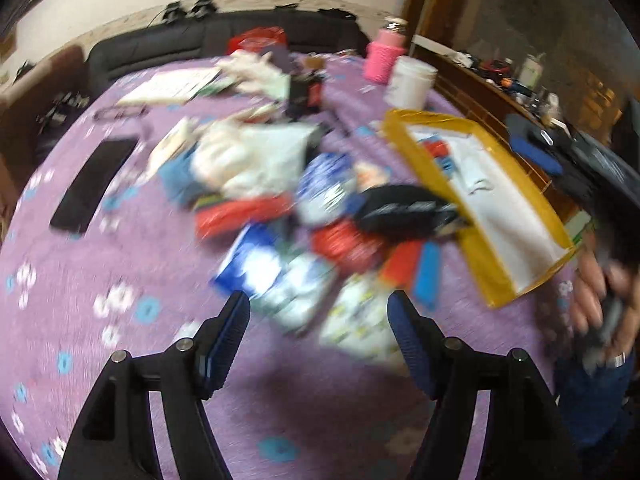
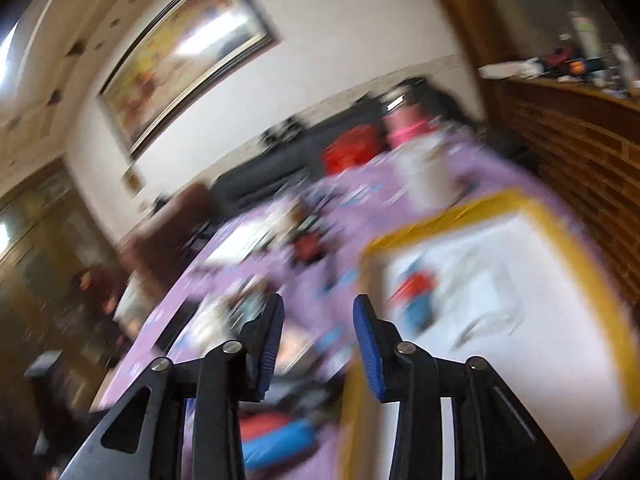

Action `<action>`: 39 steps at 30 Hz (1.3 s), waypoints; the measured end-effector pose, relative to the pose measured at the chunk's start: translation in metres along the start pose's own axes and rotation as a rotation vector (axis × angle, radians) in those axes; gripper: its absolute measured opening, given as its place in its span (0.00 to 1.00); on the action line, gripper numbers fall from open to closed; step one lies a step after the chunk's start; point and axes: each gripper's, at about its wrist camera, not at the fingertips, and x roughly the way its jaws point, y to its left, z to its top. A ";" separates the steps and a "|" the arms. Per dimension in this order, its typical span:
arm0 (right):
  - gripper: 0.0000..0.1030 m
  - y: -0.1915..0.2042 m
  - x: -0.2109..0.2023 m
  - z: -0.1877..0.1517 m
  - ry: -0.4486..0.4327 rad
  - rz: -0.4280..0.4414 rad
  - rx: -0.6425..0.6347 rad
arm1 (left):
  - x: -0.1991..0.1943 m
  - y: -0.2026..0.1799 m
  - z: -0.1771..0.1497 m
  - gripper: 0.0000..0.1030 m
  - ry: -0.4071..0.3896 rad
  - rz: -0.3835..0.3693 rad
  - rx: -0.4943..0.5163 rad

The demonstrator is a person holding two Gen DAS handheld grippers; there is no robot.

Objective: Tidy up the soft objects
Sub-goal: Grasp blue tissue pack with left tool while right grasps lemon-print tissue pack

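A blurred pile of soft items (image 1: 304, 208) in white, blue, red and black lies on the purple flowered tablecloth (image 1: 80, 280). A yellow-rimmed white bin (image 1: 492, 200) stands to its right, with red and blue items (image 1: 438, 152) inside; it also shows in the right wrist view (image 2: 520, 300). My left gripper (image 1: 318, 312) is open and empty, just short of the pile. My right gripper (image 2: 318, 320) is open and empty, above the bin's left rim. Both views are motion-blurred.
A black phone (image 1: 94, 184), papers (image 1: 172, 88), a white tub (image 1: 410, 80) and a pink bottle (image 1: 384, 56) sit on the table. A dark sofa (image 1: 200, 40) stands behind. A wooden sideboard (image 2: 580, 140) runs along the right. The person's hand (image 1: 600, 304) is at right.
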 end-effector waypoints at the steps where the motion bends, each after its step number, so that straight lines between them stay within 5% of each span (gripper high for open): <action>1: 0.39 0.009 0.002 -0.012 0.023 0.026 -0.014 | 0.002 0.006 -0.003 0.68 0.005 0.002 -0.013; 9: 0.39 0.038 0.016 -0.085 0.148 0.108 -0.071 | 0.020 0.028 -0.009 0.70 0.038 0.003 -0.068; 11: 0.40 0.036 0.017 -0.093 0.166 0.109 -0.056 | 0.024 0.027 -0.007 0.81 0.038 0.028 -0.053; 14: 0.42 0.036 0.018 -0.098 0.190 0.123 -0.031 | 0.031 0.031 -0.002 0.82 0.030 0.062 -0.058; 18: 0.45 0.039 0.020 -0.097 0.201 0.125 -0.038 | 0.051 0.035 0.015 0.84 0.092 -0.025 -0.126; 23: 0.53 0.045 0.020 -0.097 0.192 0.129 -0.058 | 0.065 0.037 0.028 0.86 0.090 0.017 -0.175; 26: 0.56 0.047 0.019 -0.097 0.199 0.136 -0.069 | 0.065 0.033 0.023 0.83 0.091 0.099 -0.096; 28: 0.61 0.049 0.018 -0.099 0.210 0.149 -0.083 | 0.060 0.033 0.016 0.72 0.091 0.106 -0.069; 31: 0.72 0.055 0.020 -0.107 0.258 0.171 -0.120 | 0.048 0.040 0.001 0.72 0.078 0.144 -0.026; 39: 0.73 0.071 0.050 -0.119 0.375 0.134 -0.230 | 0.022 0.091 -0.019 0.75 0.040 0.127 -0.098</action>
